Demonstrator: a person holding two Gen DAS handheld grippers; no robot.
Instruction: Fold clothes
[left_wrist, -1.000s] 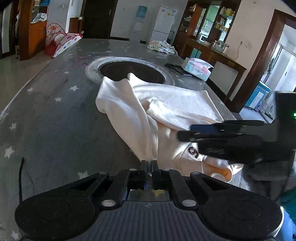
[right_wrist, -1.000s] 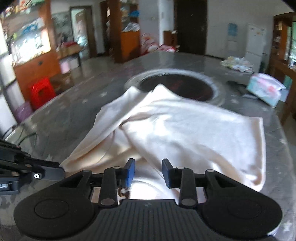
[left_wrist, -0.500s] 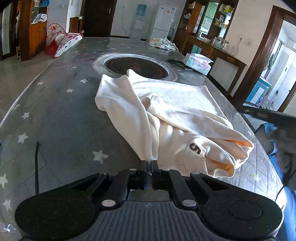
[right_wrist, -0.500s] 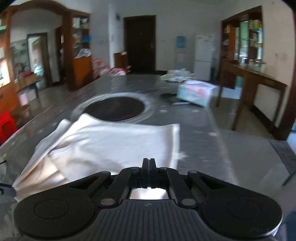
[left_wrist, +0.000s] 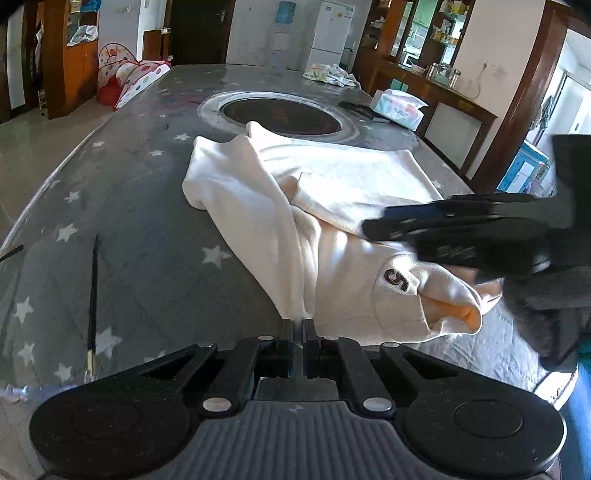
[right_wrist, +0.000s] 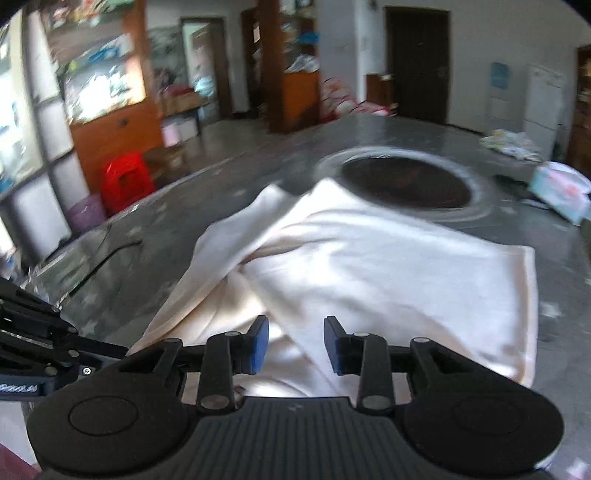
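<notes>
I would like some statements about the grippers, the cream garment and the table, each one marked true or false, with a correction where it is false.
1. The right gripper is open above the cream garment. True.
2. The left gripper is wide open. False: its fingers are shut on a fold of the garment's near edge.
3. A patch with the figure 5 shows on the garment. True.
4. The garment lies on the floor. False: it lies on the grey star-patterned table.
5. A tissue pack sits beyond the garment. True.

Cream garment (left_wrist: 332, 206) on star-patterned table (left_wrist: 129, 192)
</notes>
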